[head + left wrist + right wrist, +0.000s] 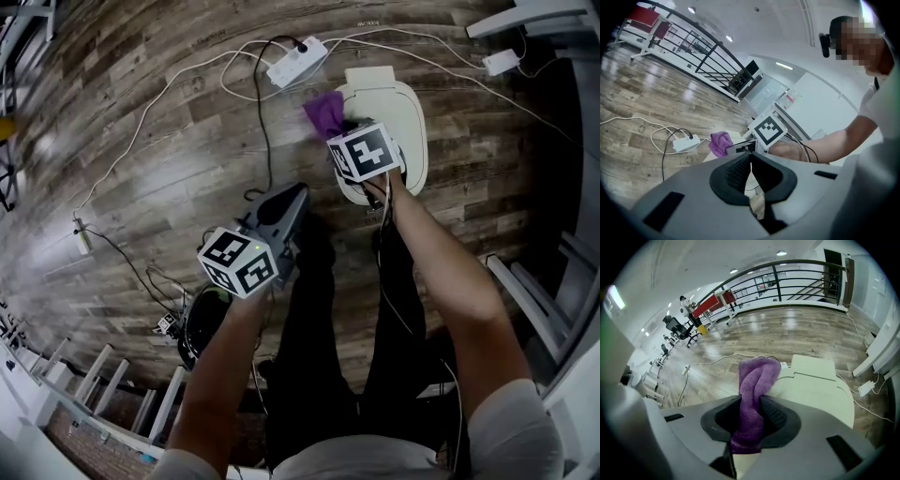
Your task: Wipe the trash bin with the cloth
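Purple cloth [759,373] in right gripper [750,412], perhaps touching bin [820,390]

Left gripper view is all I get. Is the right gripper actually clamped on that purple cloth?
Observer: Yes. The right gripper has its jaws shut on the purple cloth, which sticks up between them.
Operator: Bin lid open?
Observer: No, the trash bin has its lid down; it stands on the floor just ahead of that gripper.
Operator: Left gripper near it?
Observer: No, the left gripper is short of the bin, off to its side, over floor.
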`<state>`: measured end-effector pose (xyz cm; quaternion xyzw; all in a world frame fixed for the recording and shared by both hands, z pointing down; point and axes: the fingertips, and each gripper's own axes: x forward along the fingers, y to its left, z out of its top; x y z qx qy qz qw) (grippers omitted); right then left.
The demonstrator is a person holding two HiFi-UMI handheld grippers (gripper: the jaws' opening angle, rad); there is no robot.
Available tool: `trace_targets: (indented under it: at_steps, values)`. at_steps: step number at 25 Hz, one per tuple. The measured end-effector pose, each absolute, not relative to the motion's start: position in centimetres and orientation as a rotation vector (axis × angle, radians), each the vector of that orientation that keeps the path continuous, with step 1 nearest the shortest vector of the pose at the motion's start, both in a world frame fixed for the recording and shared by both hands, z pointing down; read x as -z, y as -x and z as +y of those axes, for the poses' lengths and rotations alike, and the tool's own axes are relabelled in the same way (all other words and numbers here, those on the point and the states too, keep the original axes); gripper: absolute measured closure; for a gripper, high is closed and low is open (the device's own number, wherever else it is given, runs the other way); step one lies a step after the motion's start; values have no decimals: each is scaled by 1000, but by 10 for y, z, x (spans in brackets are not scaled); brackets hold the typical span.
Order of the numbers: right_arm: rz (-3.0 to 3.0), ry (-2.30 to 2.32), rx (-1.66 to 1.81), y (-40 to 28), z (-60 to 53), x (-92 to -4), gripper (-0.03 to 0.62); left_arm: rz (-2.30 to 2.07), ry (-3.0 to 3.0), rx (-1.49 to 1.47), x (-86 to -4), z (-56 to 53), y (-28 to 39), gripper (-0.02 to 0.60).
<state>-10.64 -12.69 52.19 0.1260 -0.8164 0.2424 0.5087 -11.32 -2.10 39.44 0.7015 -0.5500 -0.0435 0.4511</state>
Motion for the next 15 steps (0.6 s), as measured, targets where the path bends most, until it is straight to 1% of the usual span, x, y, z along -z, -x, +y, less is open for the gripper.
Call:
trace_targets:
  at_steps: [15]
  values:
    - [-1949,-490,-652,10,-189,-518,488,-1266,-1795,62,-392,-65,58,572]
